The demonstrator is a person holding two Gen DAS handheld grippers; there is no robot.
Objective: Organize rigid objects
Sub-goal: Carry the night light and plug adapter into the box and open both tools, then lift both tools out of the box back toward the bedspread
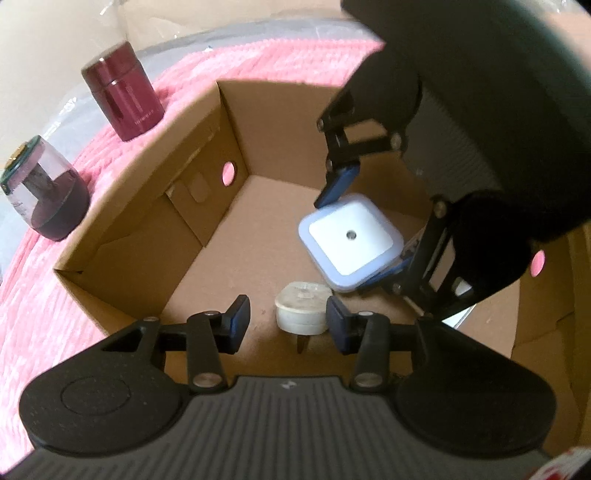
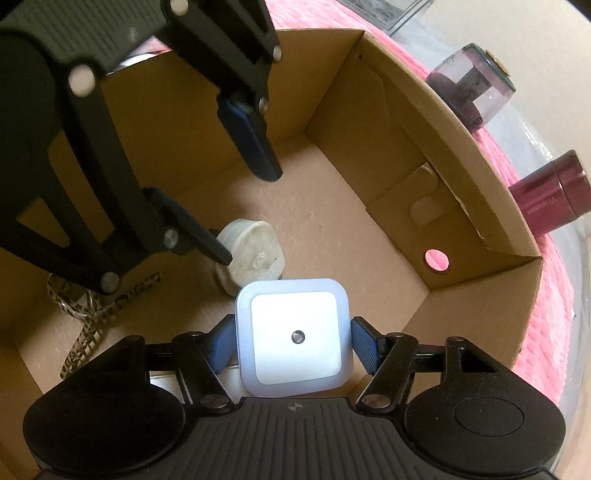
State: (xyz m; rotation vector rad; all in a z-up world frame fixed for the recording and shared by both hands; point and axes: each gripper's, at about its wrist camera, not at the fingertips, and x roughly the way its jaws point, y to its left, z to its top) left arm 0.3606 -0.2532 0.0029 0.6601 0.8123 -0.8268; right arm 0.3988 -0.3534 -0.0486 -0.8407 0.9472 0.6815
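Both grippers reach into an open cardboard box (image 1: 147, 206) (image 2: 424, 122). My right gripper (image 2: 293, 345) (image 1: 360, 236) is shut on a square white night light (image 2: 295, 336) (image 1: 351, 240) and holds it above the box floor. My left gripper (image 1: 286, 319) (image 2: 236, 206) is open and empty. A white round plug adapter (image 1: 303, 308) (image 2: 255, 254) lies on the box floor between the left fingers, close to the right one. A dark red cylinder (image 1: 123, 92) (image 2: 550, 195) and a clear-topped purple sharpener (image 1: 44, 195) (image 2: 476, 85) stand outside the box on a pink mat (image 1: 44, 314).
A patterned strap (image 2: 85, 325) lies on the box floor near one corner. The box walls have round holes (image 1: 228, 173) (image 2: 436, 259). A clear container (image 2: 391, 11) stands beyond the box's far side on the mat.
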